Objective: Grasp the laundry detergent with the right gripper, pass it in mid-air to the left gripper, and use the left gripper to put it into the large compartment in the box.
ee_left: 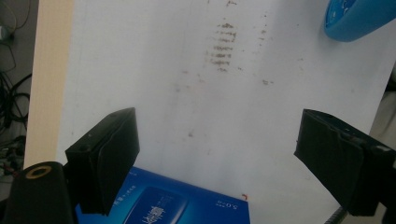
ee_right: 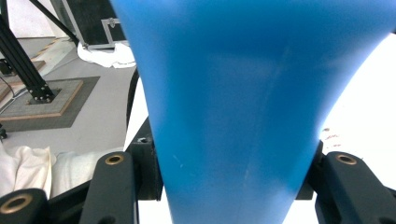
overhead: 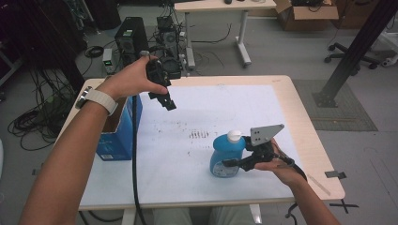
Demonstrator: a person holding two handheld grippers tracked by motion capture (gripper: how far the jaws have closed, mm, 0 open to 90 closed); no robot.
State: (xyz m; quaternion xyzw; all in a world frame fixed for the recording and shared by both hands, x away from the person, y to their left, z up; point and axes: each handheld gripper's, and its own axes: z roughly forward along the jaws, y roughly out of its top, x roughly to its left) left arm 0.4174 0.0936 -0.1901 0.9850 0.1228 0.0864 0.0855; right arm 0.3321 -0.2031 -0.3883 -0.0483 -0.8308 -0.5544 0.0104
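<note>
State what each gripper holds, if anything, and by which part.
The right gripper grips the blue bottle across its lower body, one jaw on each side. The left gripper is open above the table, holding nothing.

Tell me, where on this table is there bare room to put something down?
The far right stretch of the table, beyond the blue bottle, is bare, and so is the near strip between the blue box and the bottle. It is crowded around the bottle, where the right gripper clamps it, and at the box under the left gripper.

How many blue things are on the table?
2. A blue bottle stands near the front, clamped in the right gripper. A blue box sits at the left edge, below the open left gripper.
</note>
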